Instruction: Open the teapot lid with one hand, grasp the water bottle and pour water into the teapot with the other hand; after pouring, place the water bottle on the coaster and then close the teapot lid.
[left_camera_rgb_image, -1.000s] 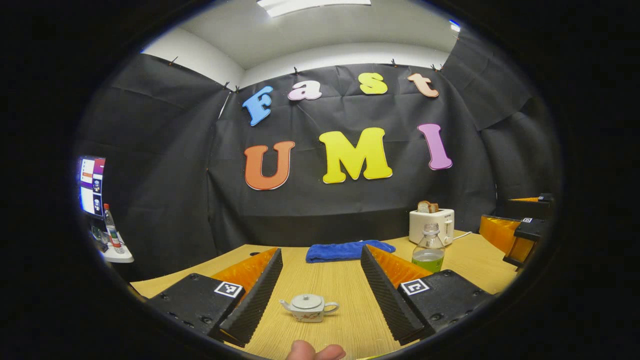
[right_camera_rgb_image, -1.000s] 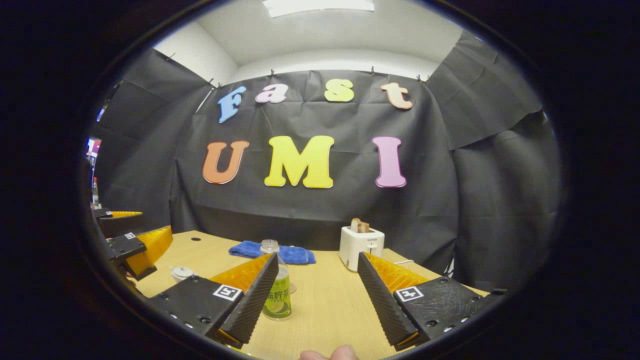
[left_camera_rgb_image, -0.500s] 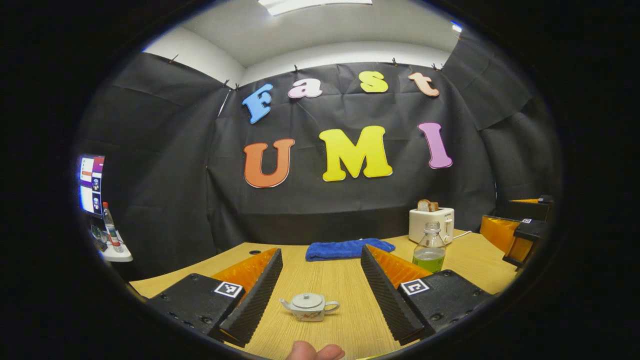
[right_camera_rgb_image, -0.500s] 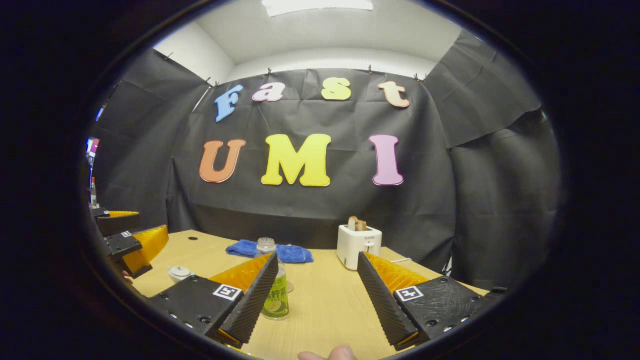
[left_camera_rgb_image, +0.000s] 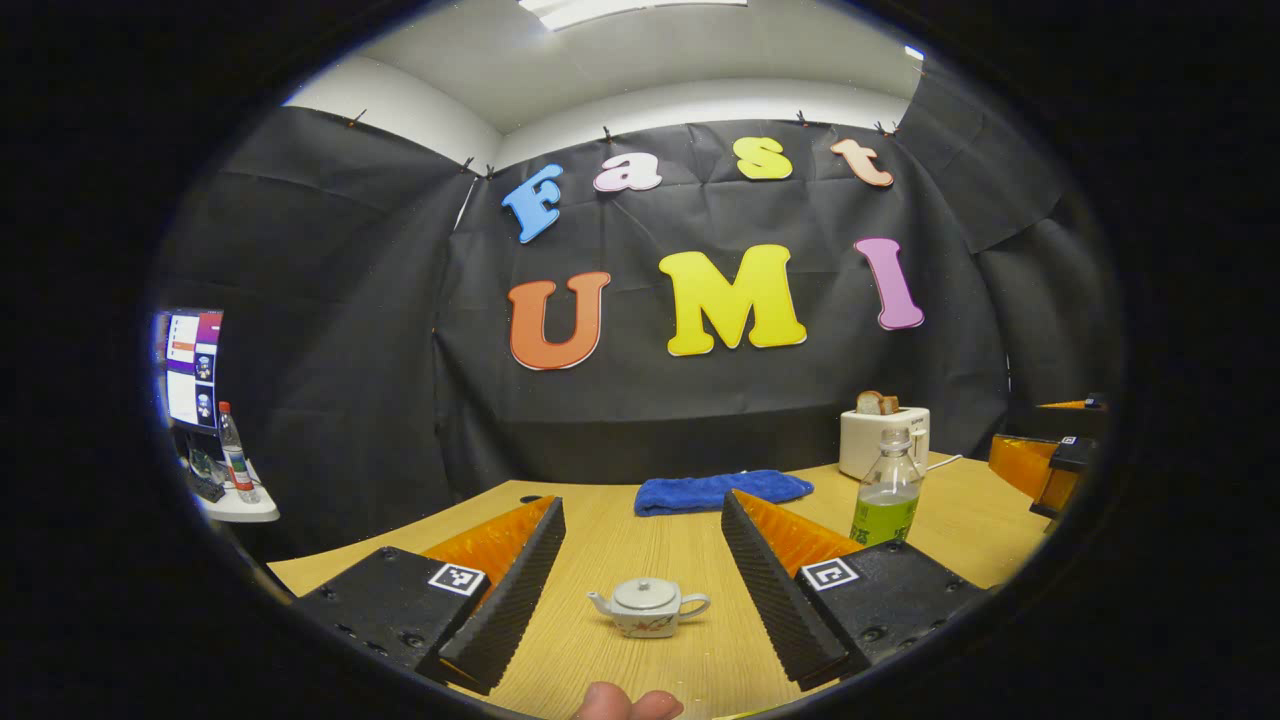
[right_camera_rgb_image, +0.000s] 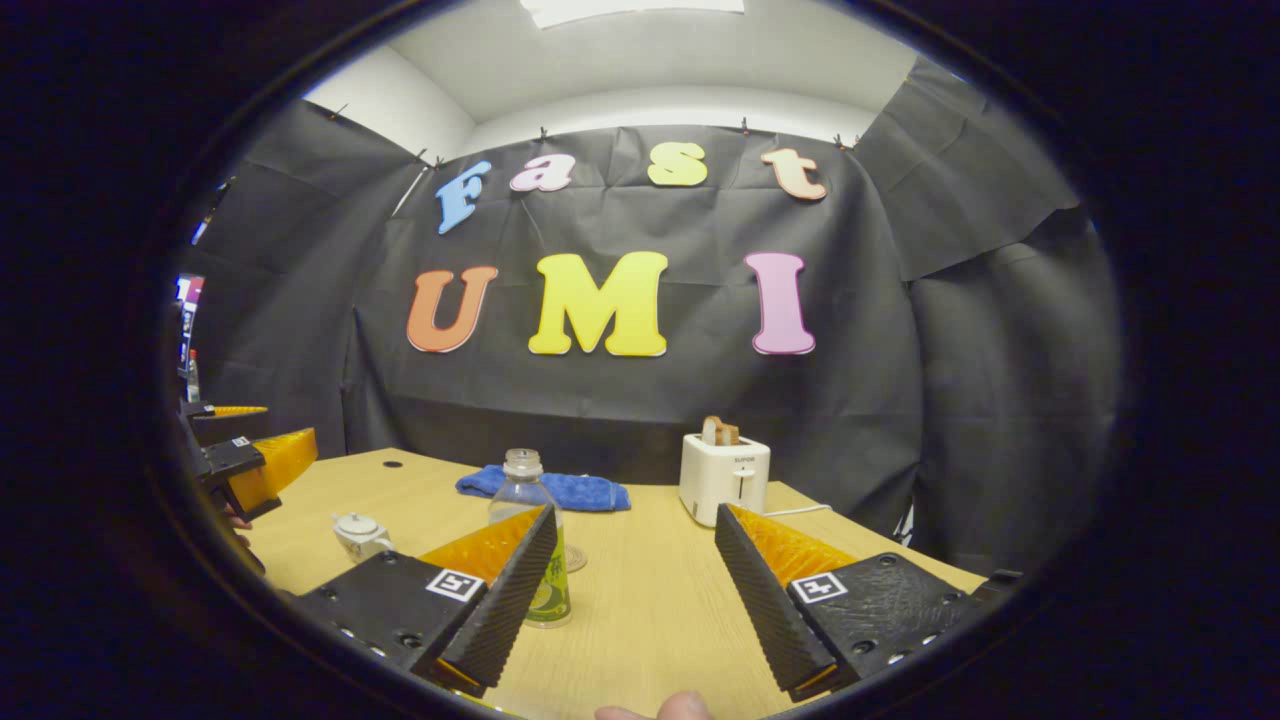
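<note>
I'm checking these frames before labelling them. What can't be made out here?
- Coaster: right gripper view, mostly hidden behind the bottle; just an edge shows.
- Bottle's base: left gripper view, hidden by the left hand-held gripper's finger.
- Teapot contents: lid on, in both views.
- Bottle label: too small to read.
- Right hand-held gripper: cut off by the edge in the left gripper view.

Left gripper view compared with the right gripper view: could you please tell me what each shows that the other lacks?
Left gripper view: a white side shelf, and the lidded teapot centred between the open left gripper fingers. Right gripper view: a round coaster behind the water bottle, beside the open right gripper. Both: teapot, water bottle, blue towel, toaster, table.
</note>
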